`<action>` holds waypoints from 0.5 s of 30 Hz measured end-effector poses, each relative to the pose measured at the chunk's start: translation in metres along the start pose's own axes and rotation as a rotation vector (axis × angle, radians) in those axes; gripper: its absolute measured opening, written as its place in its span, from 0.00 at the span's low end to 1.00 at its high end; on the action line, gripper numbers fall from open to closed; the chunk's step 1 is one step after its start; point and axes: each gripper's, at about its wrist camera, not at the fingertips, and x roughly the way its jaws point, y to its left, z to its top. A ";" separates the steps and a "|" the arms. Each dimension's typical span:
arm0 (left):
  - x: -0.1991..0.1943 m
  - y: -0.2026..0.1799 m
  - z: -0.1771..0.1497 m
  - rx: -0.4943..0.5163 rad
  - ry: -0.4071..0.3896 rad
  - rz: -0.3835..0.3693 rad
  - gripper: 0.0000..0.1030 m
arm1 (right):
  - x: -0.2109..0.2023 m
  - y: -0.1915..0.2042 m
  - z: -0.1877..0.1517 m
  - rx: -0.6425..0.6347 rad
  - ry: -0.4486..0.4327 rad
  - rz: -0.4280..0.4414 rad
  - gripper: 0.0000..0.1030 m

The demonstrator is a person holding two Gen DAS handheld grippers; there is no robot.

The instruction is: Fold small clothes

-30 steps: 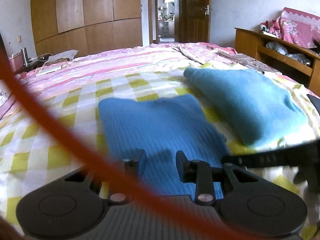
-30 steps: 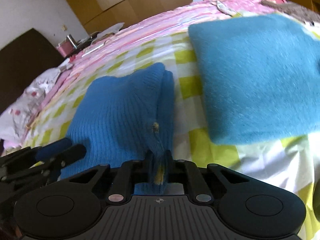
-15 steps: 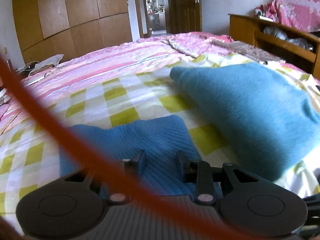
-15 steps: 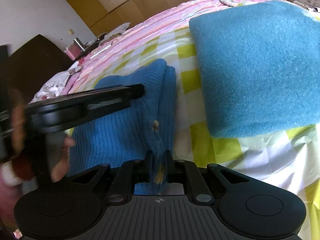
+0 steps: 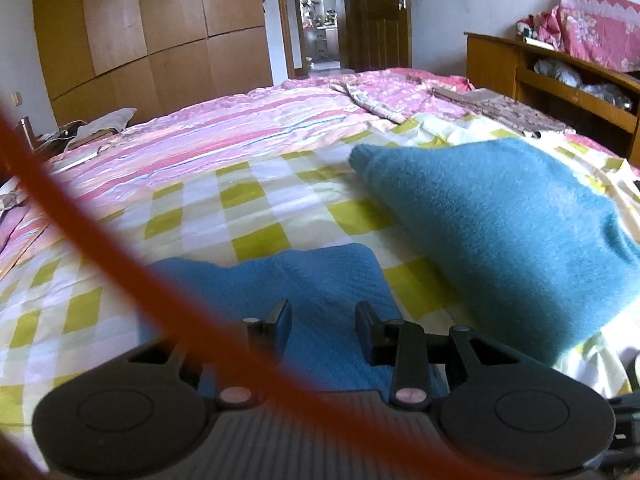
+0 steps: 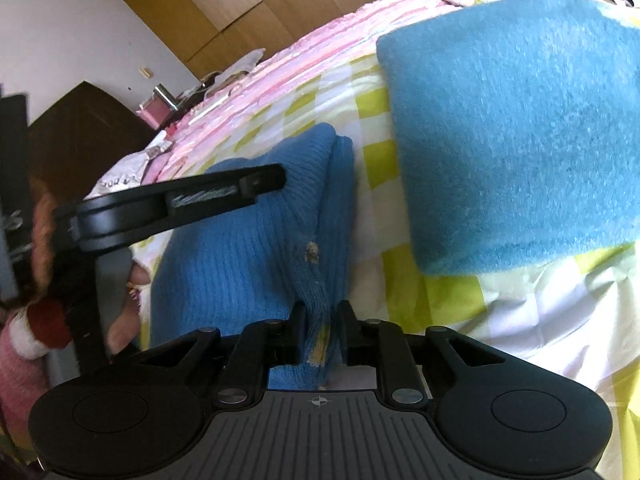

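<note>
The right gripper (image 6: 322, 326) is clamped on the near edge of the ribbed blue garment (image 6: 240, 248), which lies partly doubled over on the checked bedsheet (image 5: 256, 216) beside 1 folded teal sweater (image 5: 500, 216). The left gripper (image 5: 323, 324) hangs above the garment with its jaws apart, holding nothing. This looks like mid-fold: the next move likely calls for the left jaws to pinch a matching edge so both carry it over evenly.
</note>
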 end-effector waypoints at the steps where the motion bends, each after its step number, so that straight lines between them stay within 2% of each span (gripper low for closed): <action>1: -0.004 0.001 -0.002 0.001 0.001 0.005 0.40 | -0.001 0.001 0.000 0.000 -0.003 0.000 0.18; 6: -0.002 0.003 -0.015 0.023 0.051 0.044 0.40 | -0.002 0.004 -0.003 -0.022 -0.009 -0.021 0.21; 15: -0.009 -0.001 -0.017 0.055 0.053 0.065 0.40 | 0.003 0.004 -0.004 -0.038 0.003 -0.051 0.22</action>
